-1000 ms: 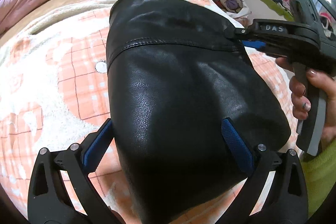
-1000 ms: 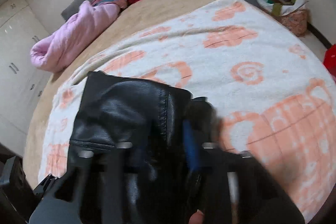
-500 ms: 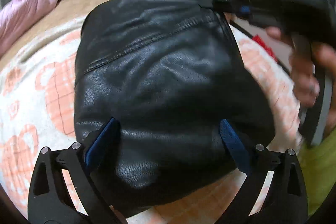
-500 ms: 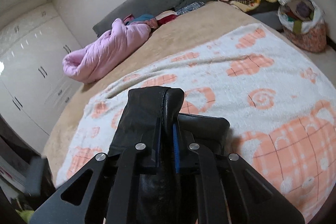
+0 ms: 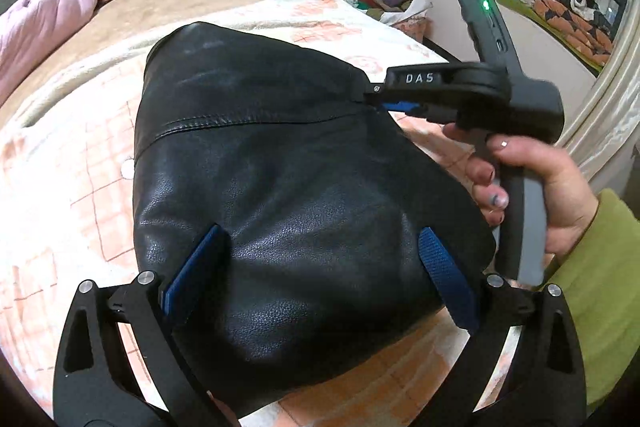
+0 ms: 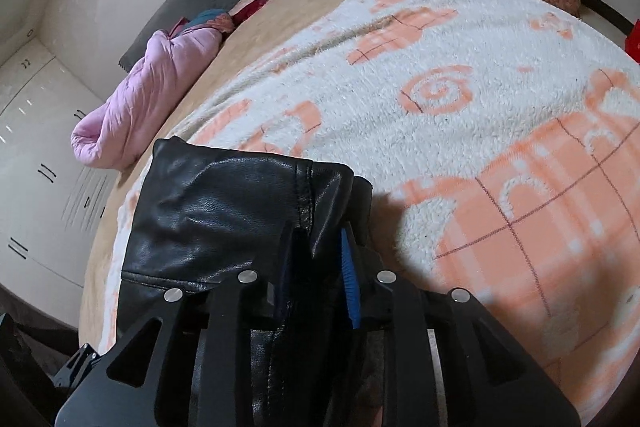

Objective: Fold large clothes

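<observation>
My right gripper (image 6: 316,259) clamps the black leather jacket (image 5: 288,195); my left gripper (image 5: 320,267) stands wide, straddling its fold.

The leather garment (image 5: 288,187) is glossy black, lying on a white blanket (image 6: 460,75) patterned with peach-orange checks and spirals. Far left lies a pale pink quilt (image 6: 152,99); both grippers' fingers carry blue pads (image 5: 448,279).
</observation>
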